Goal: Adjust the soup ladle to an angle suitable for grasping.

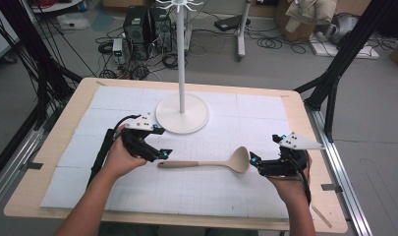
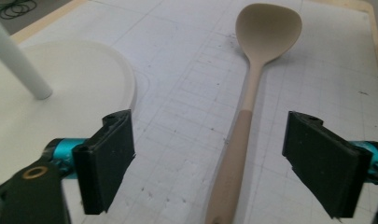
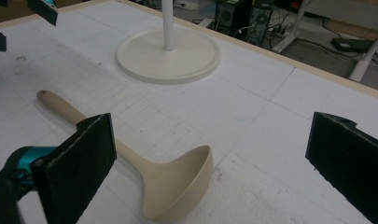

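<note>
Your left gripper [image 1: 163, 153] has its jaws spread wide with nothing pinched; in the left gripper view the handle of the beige ladle [image 2: 245, 116] runs up between the two pads, touching neither. Your right gripper [image 1: 255, 161] is also wide open, its pads apart just beside the ladle's bowl, which lies flat on the white gridded mat [image 1: 221, 191]. The ladle rests between your two grippers, handle toward your left hand. Beyond it stands the white stand [image 1: 182, 114] on its round base.
</note>
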`<control>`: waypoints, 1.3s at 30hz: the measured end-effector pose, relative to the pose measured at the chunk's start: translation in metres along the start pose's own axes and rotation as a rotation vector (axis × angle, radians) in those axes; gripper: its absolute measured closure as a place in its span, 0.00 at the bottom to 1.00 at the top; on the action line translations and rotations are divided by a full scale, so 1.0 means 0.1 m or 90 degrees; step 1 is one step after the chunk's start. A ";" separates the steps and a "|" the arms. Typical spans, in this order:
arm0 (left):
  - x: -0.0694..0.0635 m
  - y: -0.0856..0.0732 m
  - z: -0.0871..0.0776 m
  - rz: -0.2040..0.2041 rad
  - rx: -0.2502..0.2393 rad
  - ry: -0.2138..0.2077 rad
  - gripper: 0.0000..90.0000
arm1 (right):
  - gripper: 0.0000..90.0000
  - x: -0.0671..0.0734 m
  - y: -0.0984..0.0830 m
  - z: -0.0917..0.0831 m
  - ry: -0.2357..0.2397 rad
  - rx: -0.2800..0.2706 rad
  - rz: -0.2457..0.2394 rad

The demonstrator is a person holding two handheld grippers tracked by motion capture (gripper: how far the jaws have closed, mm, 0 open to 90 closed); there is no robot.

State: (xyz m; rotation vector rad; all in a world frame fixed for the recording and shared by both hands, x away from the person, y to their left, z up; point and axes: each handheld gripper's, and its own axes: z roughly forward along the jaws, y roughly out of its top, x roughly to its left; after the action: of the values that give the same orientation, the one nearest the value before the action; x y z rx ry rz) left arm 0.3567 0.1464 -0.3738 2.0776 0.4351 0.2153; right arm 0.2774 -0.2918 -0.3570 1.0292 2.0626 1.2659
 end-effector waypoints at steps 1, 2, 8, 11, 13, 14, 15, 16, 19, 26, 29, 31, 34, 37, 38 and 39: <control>0.00 -0.03 -0.06 -0.006 -0.012 0.007 0.14 | 0.00 0.01 0.00 0.00 0.001 0.000 0.002; 0.01 -0.05 -0.11 -0.013 -0.021 0.009 0.13 | 0.00 0.01 0.01 0.00 0.003 -0.002 -0.002; 0.00 -0.18 -0.41 -0.044 -0.077 0.041 0.02 | 0.01 0.03 0.01 -0.01 0.012 -0.014 0.001; 0.00 -0.23 -0.52 -0.049 -0.083 0.050 0.02 | 0.01 0.03 0.01 -0.01 0.016 -0.017 -0.001; 0.00 -0.25 -0.59 -0.053 -0.092 0.058 0.02 | 0.01 0.03 0.01 -0.01 0.016 -0.020 -0.003; 0.00 -0.26 -0.63 -0.051 -0.094 0.060 0.02 | 0.00 0.03 0.01 -0.02 0.019 -0.021 0.000; 0.00 -0.27 -0.66 -0.050 -0.102 0.062 0.02 | 0.00 0.03 0.01 -0.02 0.019 -0.021 0.000; 0.00 -0.28 -0.70 -0.047 -0.110 0.064 0.02 | 0.00 0.03 0.01 -0.02 0.018 -0.023 -0.001; 0.02 -0.31 -0.80 -0.038 -0.131 0.074 0.02 | 0.01 0.04 0.01 -0.02 0.018 -0.023 0.001; 0.13 -0.37 -1.00 -0.030 -0.159 0.106 0.02 | 0.00 0.03 -0.02 -0.03 0.011 -0.018 0.001; 0.15 -0.42 -1.06 -0.034 -0.169 0.115 0.02 | 0.00 0.02 -0.04 -0.02 0.010 -0.010 0.003; 0.16 -0.45 -1.07 -0.035 -0.171 0.119 0.02 | 0.00 0.02 -0.04 -0.01 0.011 -0.008 0.004; 0.16 -0.48 -1.08 -0.035 -0.167 0.125 0.02 | 0.00 0.03 -0.03 0.00 0.012 -0.003 -0.003; 0.13 -0.49 -1.10 -0.036 -0.168 0.130 0.02 | 0.00 0.03 -0.02 -0.01 0.012 -0.010 -0.007; 0.11 -0.49 -1.12 -0.036 -0.172 0.132 0.02 | 0.00 0.03 -0.01 -0.02 0.012 -0.012 -0.004; 0.10 -0.50 -1.12 -0.036 -0.172 0.133 0.02 | 0.00 0.03 -0.01 -0.03 0.013 -0.014 -0.003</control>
State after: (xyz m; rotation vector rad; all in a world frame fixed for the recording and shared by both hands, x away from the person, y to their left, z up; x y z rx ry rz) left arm 0.3185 0.2623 -0.3584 1.7835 0.5580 0.4357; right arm 0.2735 -0.2908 -0.3565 1.0039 2.0609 1.2992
